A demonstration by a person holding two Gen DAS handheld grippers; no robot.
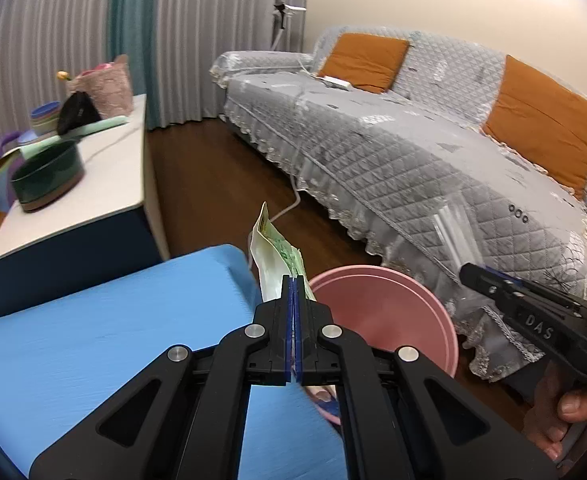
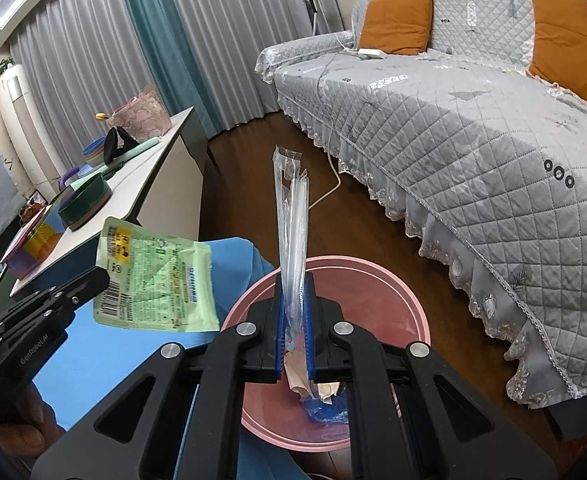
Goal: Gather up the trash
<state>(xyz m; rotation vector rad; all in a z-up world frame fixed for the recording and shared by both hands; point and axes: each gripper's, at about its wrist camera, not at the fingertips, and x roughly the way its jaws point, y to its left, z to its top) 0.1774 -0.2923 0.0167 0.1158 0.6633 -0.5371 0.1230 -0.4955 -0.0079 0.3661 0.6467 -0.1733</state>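
My left gripper is shut on a green snack packet, which sticks up edge-on past its tips beside the rim of a pink bin. In the right wrist view the packet hangs flat from that left gripper, left of the bin. My right gripper is shut on a long clear plastic wrapper that stands upright over the pink bin. Crumpled paper and blue trash lie in the bin's bottom. The right gripper also shows at the right of the left wrist view.
A blue surface lies left of the bin. Behind it a white table carries a dark green pot and other items. A grey quilted sofa with orange cushions fills the right. A white cable crosses the brown floor.
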